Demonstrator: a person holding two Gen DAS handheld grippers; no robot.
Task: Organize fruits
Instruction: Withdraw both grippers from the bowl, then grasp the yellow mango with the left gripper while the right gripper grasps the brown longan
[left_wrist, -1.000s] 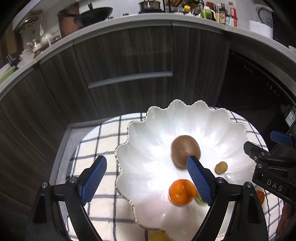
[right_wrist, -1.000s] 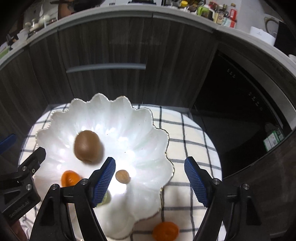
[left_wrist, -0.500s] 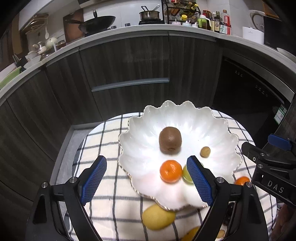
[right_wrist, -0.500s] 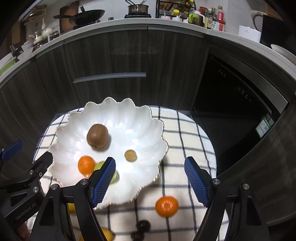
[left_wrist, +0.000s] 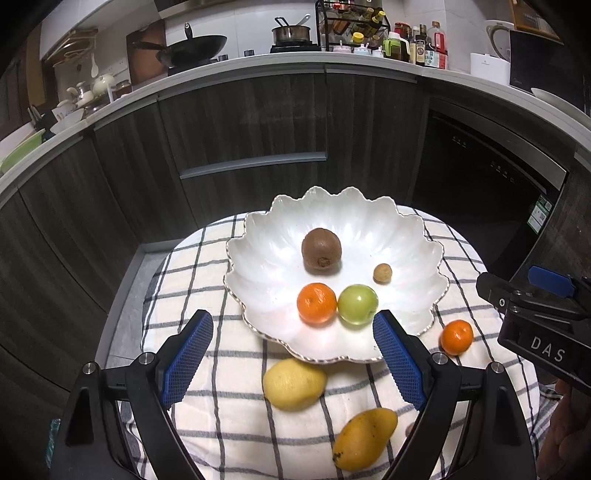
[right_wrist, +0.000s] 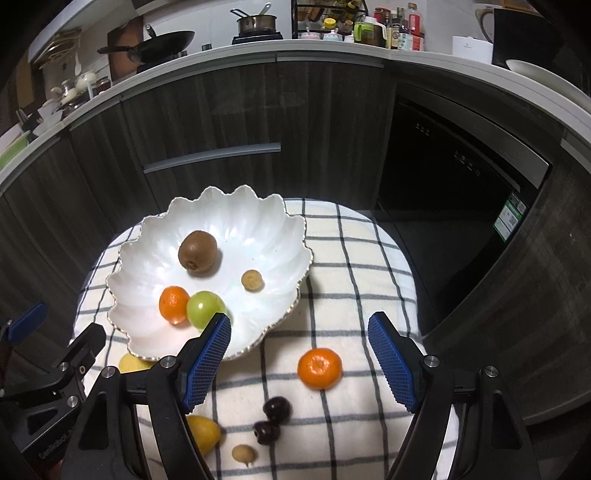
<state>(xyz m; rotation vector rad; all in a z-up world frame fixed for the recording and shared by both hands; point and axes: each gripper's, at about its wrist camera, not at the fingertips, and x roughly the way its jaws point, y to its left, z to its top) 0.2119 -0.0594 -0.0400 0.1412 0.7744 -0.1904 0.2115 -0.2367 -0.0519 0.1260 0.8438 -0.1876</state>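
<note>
- Left gripper (left_wrist: 291, 354) hangs wide open, holding nothing, above the checked cloth (left_wrist: 221, 424).
- White scalloped bowl (left_wrist: 266, 229) carries 4 fruits.
- Lemon (left_wrist: 293, 384) and mango (left_wrist: 364, 437) lie outside.

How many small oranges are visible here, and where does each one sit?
2. One orange lies in the white bowl, touching the green fruit. The other orange sits on the checked cloth, outside the bowl. More could be hidden behind the grippers.
</note>
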